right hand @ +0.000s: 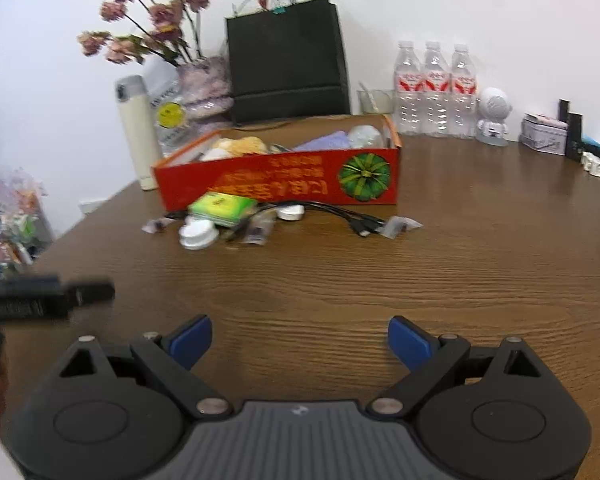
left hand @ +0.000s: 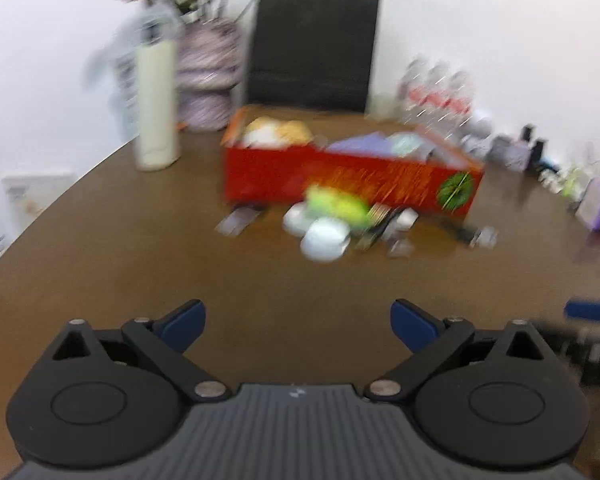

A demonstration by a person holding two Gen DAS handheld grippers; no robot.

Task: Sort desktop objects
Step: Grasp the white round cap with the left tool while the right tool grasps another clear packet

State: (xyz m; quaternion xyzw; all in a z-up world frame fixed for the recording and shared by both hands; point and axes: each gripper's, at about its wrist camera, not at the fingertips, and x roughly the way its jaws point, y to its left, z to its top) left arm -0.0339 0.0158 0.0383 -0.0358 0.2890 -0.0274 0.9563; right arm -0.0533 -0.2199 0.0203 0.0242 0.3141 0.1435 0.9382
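Observation:
A red cardboard box (right hand: 284,184) (left hand: 340,184) sits on the brown wooden table (right hand: 420,280), with plush and paper items inside. In front of it lie a green packet (right hand: 224,207) (left hand: 336,206), white round lids (right hand: 196,234) (left hand: 324,238), small sachets (right hand: 400,226) and a black cable (right hand: 340,214). My left gripper (left hand: 298,326) is open and empty, well short of the pile; its view is blurred. My right gripper (right hand: 300,342) is open and empty, also short of the pile. The left gripper shows in the right wrist view as a blurred dark shape (right hand: 48,294).
Behind the box stand a black paper bag (right hand: 286,64), a vase of dried flowers (right hand: 204,84), a white flask (right hand: 136,132), three water bottles (right hand: 434,88), an astronaut figure (right hand: 494,118) and a small tin (right hand: 544,134). Clutter lies off the table's left edge (right hand: 12,216).

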